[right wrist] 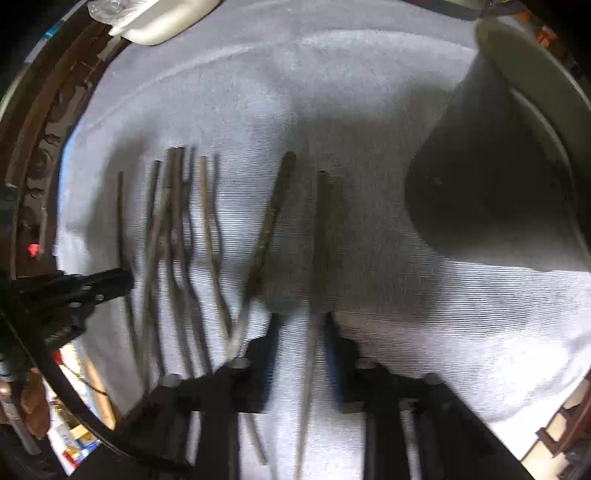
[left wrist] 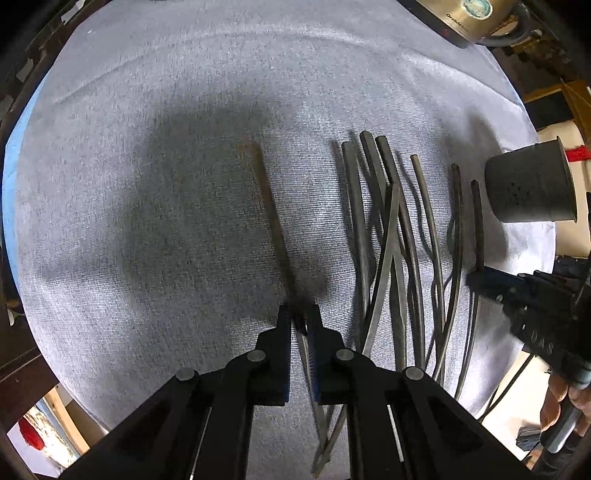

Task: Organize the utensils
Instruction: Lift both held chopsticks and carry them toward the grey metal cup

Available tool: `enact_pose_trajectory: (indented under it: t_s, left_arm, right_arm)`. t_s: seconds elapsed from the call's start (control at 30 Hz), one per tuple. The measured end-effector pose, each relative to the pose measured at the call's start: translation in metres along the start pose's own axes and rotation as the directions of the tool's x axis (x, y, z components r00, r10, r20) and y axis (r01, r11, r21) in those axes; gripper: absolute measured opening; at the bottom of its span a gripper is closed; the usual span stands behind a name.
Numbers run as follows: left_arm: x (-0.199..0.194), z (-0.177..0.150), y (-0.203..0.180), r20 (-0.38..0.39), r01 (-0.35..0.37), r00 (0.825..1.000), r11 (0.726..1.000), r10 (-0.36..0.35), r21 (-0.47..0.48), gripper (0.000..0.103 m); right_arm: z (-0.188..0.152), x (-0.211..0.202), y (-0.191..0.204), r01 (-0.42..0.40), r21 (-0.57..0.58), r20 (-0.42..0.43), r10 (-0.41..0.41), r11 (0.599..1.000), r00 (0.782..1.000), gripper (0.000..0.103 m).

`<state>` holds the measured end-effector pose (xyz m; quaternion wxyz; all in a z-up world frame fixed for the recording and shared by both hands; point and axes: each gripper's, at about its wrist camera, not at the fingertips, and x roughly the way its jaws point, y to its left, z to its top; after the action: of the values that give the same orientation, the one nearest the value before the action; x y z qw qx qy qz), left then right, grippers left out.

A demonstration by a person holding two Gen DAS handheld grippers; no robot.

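Several long dark utensils lie side by side on a pale grey cloth. My left gripper is shut on a thin brownish utensil that lies apart, left of the row, with its handle running back between the fingers. In the blurred right wrist view my right gripper points down, with its fingers close around a dark utensil at the right end of the row. Another utensil lies slanted just left of it. A grey utensil holder stands to the right. The right gripper also shows from the left wrist.
The holder stands near the cloth's right edge. A brass-coloured appliance sits at the far right corner and a white container at the far left. The left gripper reaches in over the leftmost utensil. A hand grips the right tool.
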<state>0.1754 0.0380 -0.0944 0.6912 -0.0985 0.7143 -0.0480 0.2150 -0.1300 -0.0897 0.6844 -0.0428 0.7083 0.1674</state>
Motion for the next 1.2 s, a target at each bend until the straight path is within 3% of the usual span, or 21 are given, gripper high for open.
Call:
enact_pose_trajectory:
  t_s: [0.2,0.4,0.53,0.63,0.73,0.8,0.87,0.97,1.07,1.13,1.2]
  left_arm:
    - [-0.004,-0.013,0.011,0.032,0.026,0.999,1.0,-0.025,-0.018,0.006]
    - [-0.037,-0.026,0.018,0.14,0.06,0.989,0.997,-0.052,-0.048,0.005]
    - [-0.063,-0.033,0.013,0.236,0.048,0.971,0.998,-0.038,-0.034,0.005]
    - [-0.08,-0.042,0.008,0.319,0.022,0.948,0.999,-0.01,-0.035,0.005]
    - [-0.104,-0.05,0.002,0.43,-0.013,0.902,0.999,0.029,-0.04,0.005]
    - [-0.119,-0.057,0.003,0.516,-0.029,0.855,0.998,0.053,-0.055,0.006]
    - [-0.134,-0.066,0.0,0.603,-0.04,0.794,0.997,0.072,-0.066,0.006]
    - [-0.144,-0.084,-0.001,0.725,-0.048,0.682,0.995,0.094,-0.084,0.006]
    - [-0.145,-0.097,0.003,0.786,-0.051,0.606,0.993,0.117,-0.108,0.006]
    - [-0.14,-0.104,0.006,0.82,-0.024,0.565,0.995,0.089,-0.092,0.006]
    - [-0.135,-0.11,0.01,0.836,-0.014,0.542,0.995,0.089,-0.097,0.006]
  right_arm:
    - [-0.014,-0.004,-0.012,-0.053,0.038,0.069,0.051,0.998,0.996,0.006]
    - [-0.042,-0.029,-0.019,-0.094,0.047,0.225,0.081,0.994,0.971,0.006]
    - [-0.05,-0.049,-0.02,-0.097,0.043,0.318,0.078,0.994,0.945,0.006]
    - [-0.061,-0.062,-0.03,-0.103,0.039,0.38,0.081,0.994,0.921,0.006]
    - [-0.068,-0.081,-0.039,-0.112,0.044,0.462,0.079,0.993,0.883,0.006]
    - [-0.07,-0.097,-0.05,-0.123,0.053,0.528,0.077,0.991,0.846,0.006]
    - [-0.085,-0.115,-0.062,-0.13,0.073,0.607,0.059,0.989,0.792,0.006]
    - [-0.097,-0.129,-0.066,-0.116,0.095,0.71,0.015,0.989,0.704,0.006]
    - [-0.11,-0.138,-0.064,-0.067,0.108,0.798,-0.047,0.992,0.6,0.006]
    - [-0.117,-0.143,-0.064,-0.038,0.119,0.834,-0.079,0.992,0.546,0.006]
    - [-0.121,-0.141,-0.06,0.005,0.136,0.857,-0.12,0.991,0.501,0.006]
